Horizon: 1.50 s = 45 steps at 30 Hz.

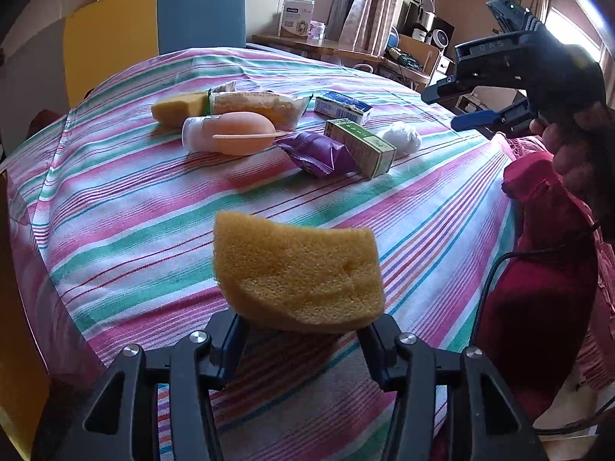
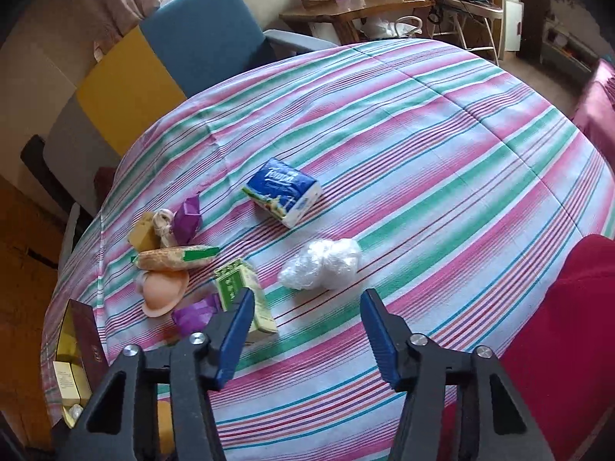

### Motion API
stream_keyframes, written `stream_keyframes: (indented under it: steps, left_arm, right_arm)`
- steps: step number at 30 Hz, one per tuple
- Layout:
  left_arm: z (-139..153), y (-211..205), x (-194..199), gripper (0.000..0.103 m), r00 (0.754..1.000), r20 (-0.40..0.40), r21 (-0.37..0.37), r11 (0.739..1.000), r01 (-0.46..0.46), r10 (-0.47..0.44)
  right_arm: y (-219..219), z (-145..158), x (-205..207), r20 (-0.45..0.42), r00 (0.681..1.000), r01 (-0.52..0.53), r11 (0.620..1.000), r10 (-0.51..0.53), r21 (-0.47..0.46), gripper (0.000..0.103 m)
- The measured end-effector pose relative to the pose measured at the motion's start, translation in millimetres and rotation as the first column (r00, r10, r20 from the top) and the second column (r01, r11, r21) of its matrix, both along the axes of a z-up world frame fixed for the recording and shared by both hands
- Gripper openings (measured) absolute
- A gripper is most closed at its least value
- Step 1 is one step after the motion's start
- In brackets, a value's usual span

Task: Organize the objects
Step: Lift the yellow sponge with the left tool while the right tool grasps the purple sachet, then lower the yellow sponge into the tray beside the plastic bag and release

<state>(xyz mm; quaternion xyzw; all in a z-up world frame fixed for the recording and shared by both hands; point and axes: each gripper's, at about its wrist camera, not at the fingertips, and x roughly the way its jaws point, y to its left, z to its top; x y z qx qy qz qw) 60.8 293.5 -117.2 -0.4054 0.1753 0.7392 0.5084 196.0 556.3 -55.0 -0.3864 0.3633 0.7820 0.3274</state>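
My left gripper (image 1: 303, 326) is shut on a yellow sponge (image 1: 298, 271) and holds it above the striped tablecloth (image 1: 134, 211). My right gripper (image 2: 307, 315) is open and empty, above the cloth near a green carton (image 2: 242, 299) and a white plastic bundle (image 2: 321, 263); it also shows at the right of the left wrist view (image 1: 442, 105). On the cloth lie a blue tissue pack (image 2: 284, 190), a purple wrapper (image 1: 319, 153), a peach silicone item (image 1: 234, 132), a snack packet (image 1: 257, 103) and another yellow sponge (image 1: 175, 107).
An open box (image 2: 77, 361) holding small cartons sits at the table's left edge. A blue and yellow chair (image 2: 207, 34) stands behind the table. A red cloth (image 2: 569, 330) lies at the right. A cluttered wooden desk (image 2: 353, 4) is at the back.
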Motion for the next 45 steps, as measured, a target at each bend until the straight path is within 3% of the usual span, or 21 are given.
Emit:
stream_keyframes:
  steps: [4,7,10,12,14,17,20,25,30,37,42,45]
  left_arm:
    - [-0.1,-1.9,-0.2,0.052,1.000,0.006,0.005,1.000,-0.001,0.001]
    - [-0.1,-3.0,-1.2,0.052,1.000,0.016,0.009,1.000,-0.002,0.002]
    - [-0.1,-4.0,-2.2,0.052,1.000,0.023,0.014,1.000,-0.004,0.003]
    - [-0.3,-4.0,-2.8,0.052,1.000,0.026,0.015,1.000,-0.005,0.004]
    - [-0.4,-4.4,-3.4,0.052,1.000,0.030,0.019,1.000,-0.003,0.003]
    - [-0.4,-4.8,-4.6,0.052,0.999,0.040,0.023,1.000,-0.006,0.005]
    - [-0.6,-4.6,-4.7,0.052,0.999,0.040,0.024,1.000,-0.006,0.005]
    - [-1.4,-3.1,-2.6,0.052,1.000,0.027,0.018,1.000,-0.009,0.008]
    - [5.2,-3.4,-0.7,0.051,1.000,0.005,-0.007,1.000,-0.014,0.014]
    - [62.9,-33.3,15.2,0.051,0.999,-0.041,0.092,0.996,0.010,-0.007]
    - [102.7,-90.1,-7.4,0.051,0.993,-0.013,0.148,0.982,-0.118,0.121]
    - [112.9,-137.0,-37.1,0.051,0.956,0.019,0.117,0.949,-0.291,0.291]
  right_arm:
    - [-29.5,6.8,-38.0,-0.006,0.986,-0.164,0.986,0.164,0.023,0.048]
    - [-55.1,4.7,-75.0,0.013,0.946,-0.323,0.946,0.323,0.030,0.048]
    - [-73.3,-5.1,-104.1,0.087,0.910,-0.410,0.911,0.405,0.048,0.059]
    - [-78.8,-15.4,-119.2,0.132,0.890,-0.444,0.895,0.436,0.038,0.073]
    - [-81.1,-26.4,-130.0,0.172,0.876,-0.462,0.886,0.450,0.034,0.077]
    - [-82.8,-44.6,-143.1,0.255,0.850,-0.485,0.873,0.461,0.040,0.071]
    - [-80.7,-64.5,-145.8,0.344,0.825,-0.493,0.869,0.449,0.047,0.041]
    - [-71.6,-66.9,-129.3,0.272,0.854,-0.477,0.877,0.443,0.068,0.040]
    - [-73.2,-68.5,-128.2,0.280,0.845,-0.494,0.866,0.456,0.077,0.040]
    - [-73.2,-67.0,-124.9,0.287,0.837,-0.508,0.857,0.467,0.086,0.040]
    - [-76.8,-64.7,-120.8,0.299,0.832,-0.515,0.851,0.468,0.100,0.040]
    - [-77.4,-63.9,-117.3,0.304,0.830,-0.518,0.849,0.468,0.106,0.040]
